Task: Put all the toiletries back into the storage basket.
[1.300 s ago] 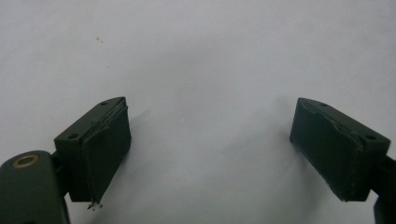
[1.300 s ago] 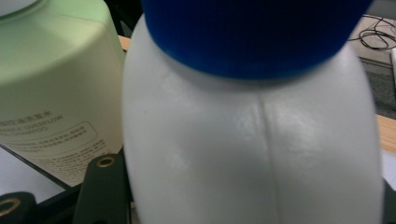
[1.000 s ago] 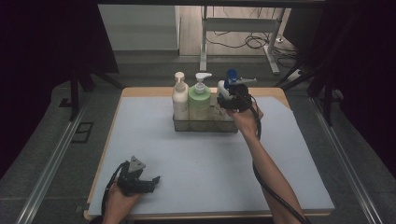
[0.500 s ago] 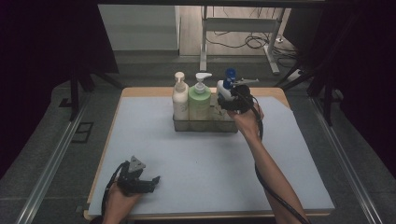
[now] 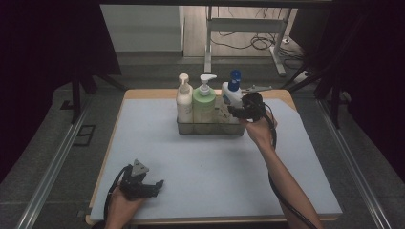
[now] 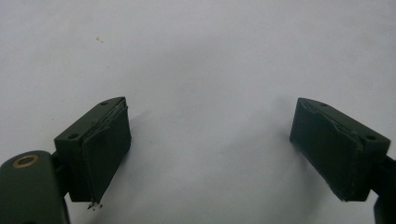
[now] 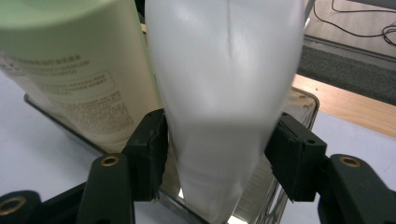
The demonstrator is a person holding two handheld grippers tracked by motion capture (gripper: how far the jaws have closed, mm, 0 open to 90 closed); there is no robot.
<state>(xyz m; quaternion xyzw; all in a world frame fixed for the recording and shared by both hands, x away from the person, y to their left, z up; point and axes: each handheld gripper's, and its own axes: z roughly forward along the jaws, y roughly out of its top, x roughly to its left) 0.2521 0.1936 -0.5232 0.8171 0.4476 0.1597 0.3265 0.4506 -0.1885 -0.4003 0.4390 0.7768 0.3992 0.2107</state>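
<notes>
A white bottle with a blue cap point(image 5: 231, 94) stands at the right end of a clear tray point(image 5: 210, 129) at the back of the table. My right gripper point(image 5: 235, 110) is shut on its lower body. In the right gripper view both jaws press the white bottle point(image 7: 224, 93) from either side, just above the tray's rim point(image 7: 303, 100). A green pump bottle point(image 5: 204, 102) point(image 7: 70, 70) stands right beside it. Over the bare mat near the front left edge, my left gripper point(image 5: 155, 185) point(image 6: 210, 144) rests open with nothing between its jaws.
A cream pump bottle point(image 5: 184, 98) fills the tray's left end. The light blue mat point(image 5: 215, 167) covers most of the wooden table. Cables and a metal stand point(image 5: 248, 28) lie on the floor beyond the far edge.
The right hand has shifted very slightly toward the near side while gripping the white bottle. The left gripper has not moved.
</notes>
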